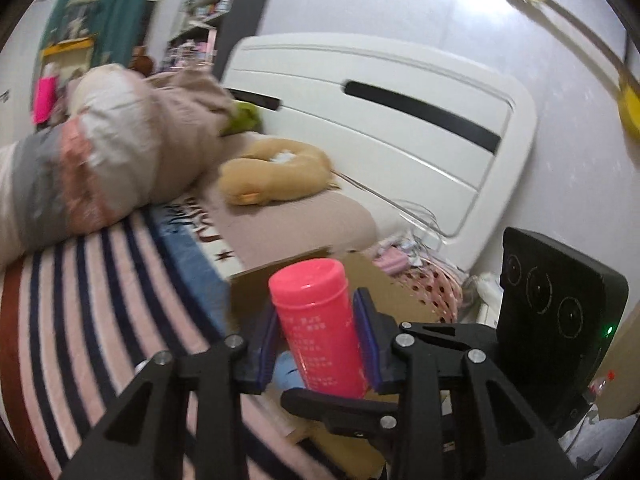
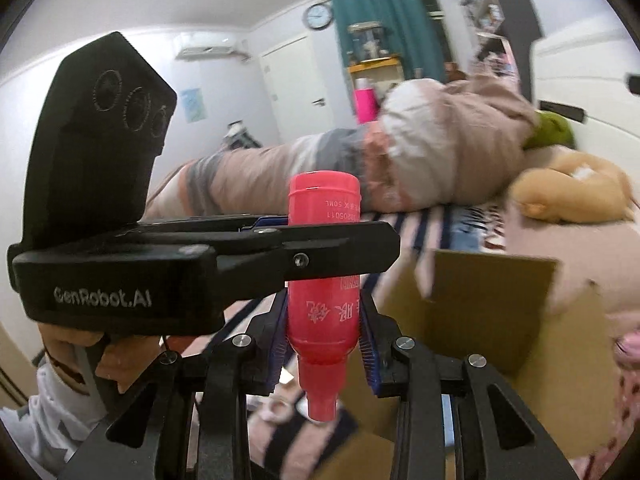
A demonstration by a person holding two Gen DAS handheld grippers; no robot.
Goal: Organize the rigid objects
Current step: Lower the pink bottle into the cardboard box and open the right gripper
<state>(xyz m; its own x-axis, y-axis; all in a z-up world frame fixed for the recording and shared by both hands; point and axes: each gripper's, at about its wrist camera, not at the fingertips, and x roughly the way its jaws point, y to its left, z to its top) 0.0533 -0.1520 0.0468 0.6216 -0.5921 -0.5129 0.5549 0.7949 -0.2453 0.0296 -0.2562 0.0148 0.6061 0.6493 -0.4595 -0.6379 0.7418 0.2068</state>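
Left wrist view: the left claw (image 1: 316, 344) squeezes a pink bottle (image 1: 320, 328) between its blue pads (image 1: 366, 332), flat bottom end up. Right wrist view shows the right claw (image 2: 322, 336) pinching the same bottle lower down, near its neck (the narrow tip points down), so both claws hold it at once. Just past the claws sits an open cardboard box (image 2: 480, 304) against the striped bed (image 1: 100, 300). A tan plush toy (image 1: 272, 176) lies farther off.
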